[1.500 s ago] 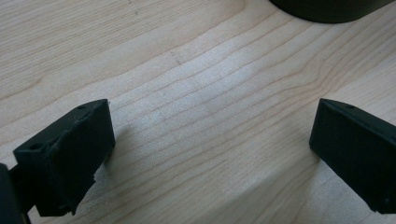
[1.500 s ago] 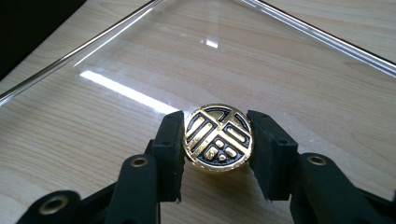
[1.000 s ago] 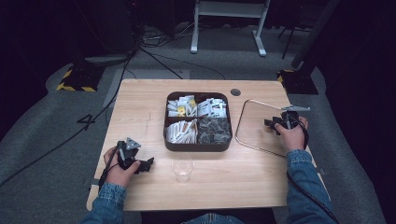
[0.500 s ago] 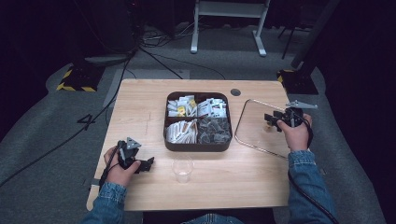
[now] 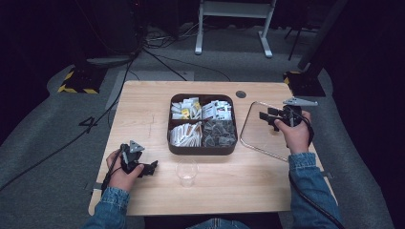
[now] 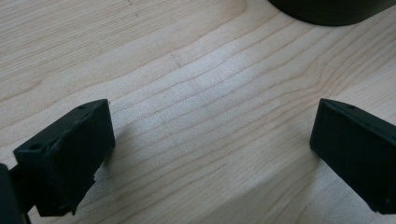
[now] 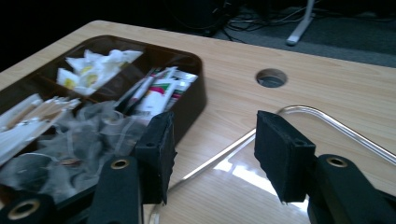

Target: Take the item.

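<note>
From above, the right gripper hangs over the clear lid, which lies flat on the table just right of the dark tray. The left gripper sits near a small glass.

Its own view shows jaws wide over bare wood.

In the right gripper view, the jaws stand apart, holding nothing, above the lid's rim.

Dark brown tray of white and grey packets sits on pale wood-grain table; black grippers beside it.
</note>
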A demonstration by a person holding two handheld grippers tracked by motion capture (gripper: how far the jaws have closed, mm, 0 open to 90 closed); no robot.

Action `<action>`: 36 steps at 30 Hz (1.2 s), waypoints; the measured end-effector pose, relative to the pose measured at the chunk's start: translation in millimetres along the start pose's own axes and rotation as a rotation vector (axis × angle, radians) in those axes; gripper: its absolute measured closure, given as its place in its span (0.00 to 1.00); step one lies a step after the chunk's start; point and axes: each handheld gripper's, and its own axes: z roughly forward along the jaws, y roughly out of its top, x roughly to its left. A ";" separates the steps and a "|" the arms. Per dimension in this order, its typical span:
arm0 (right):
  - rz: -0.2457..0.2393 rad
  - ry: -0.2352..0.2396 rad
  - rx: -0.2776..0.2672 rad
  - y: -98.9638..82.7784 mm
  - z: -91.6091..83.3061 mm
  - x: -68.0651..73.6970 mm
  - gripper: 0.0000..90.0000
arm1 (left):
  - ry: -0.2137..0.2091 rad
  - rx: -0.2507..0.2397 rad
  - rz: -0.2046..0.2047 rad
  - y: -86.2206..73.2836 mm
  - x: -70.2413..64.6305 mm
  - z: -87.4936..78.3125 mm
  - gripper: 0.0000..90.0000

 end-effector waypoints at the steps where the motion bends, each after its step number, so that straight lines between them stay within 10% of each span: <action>1: -0.008 0.011 0.002 2.0 0.7 4.0 0.53 | 0.000 0.000 0.000 0.0 0.0 0.0 0.00; 25: -0.157 0.238 0.067 13.2 53.8 85.7 0.57 | -0.002 0.002 -0.001 -1.2 -1.1 -1.0 0.00; 36: -0.197 0.236 0.164 1.8 86.1 100.9 0.57 | -0.001 -0.001 -0.003 -1.9 -1.7 -1.4 0.00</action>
